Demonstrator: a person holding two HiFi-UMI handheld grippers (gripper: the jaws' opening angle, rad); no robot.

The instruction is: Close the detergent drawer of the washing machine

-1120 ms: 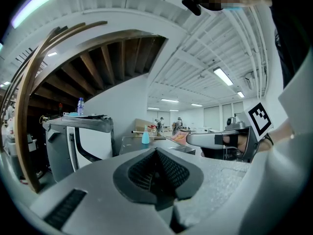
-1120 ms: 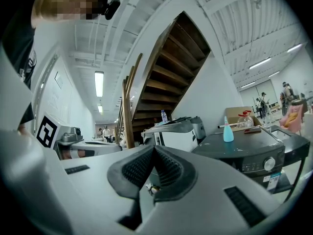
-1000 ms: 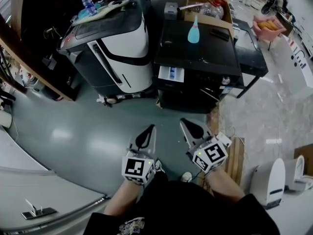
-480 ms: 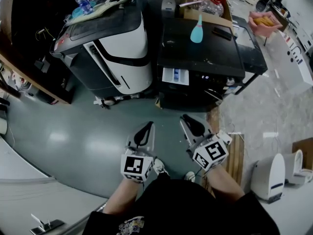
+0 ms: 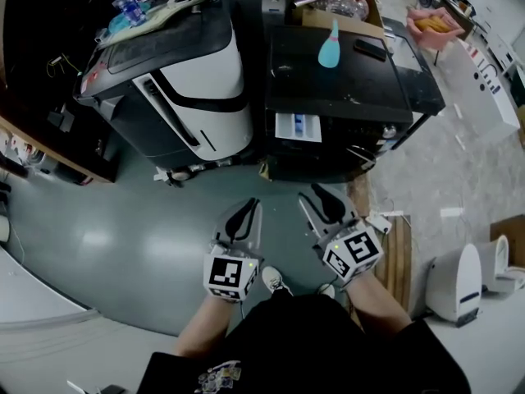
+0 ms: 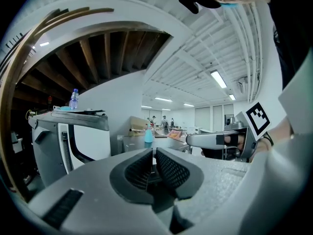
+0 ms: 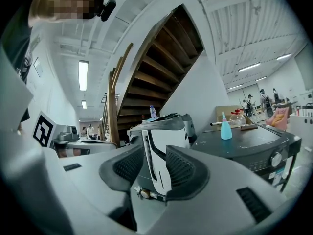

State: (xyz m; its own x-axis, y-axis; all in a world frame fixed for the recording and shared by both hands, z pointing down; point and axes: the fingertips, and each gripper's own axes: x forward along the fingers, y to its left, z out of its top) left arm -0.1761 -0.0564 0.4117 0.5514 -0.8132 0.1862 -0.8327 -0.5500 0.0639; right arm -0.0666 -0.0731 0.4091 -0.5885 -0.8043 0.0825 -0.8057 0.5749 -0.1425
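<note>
The washing machine (image 5: 344,89) stands at the far middle of the floor (image 5: 123,236). Its detergent drawer (image 5: 297,127) juts out of the near face, at the left end. On its top lie a bottle (image 5: 328,49), near the middle, and a small flat device (image 5: 369,49) just right of it. A cardboard box (image 5: 361,19) sits behind them, at the far edge. A large office machine (image 5: 189,72) stands just left of the washer, with a water bottle (image 5: 127,5) on its far left corner. A wooden pallet (image 5: 395,257) lies on the floor, nearer and to the right. A chair (image 5: 433,27) stands far right.
</note>
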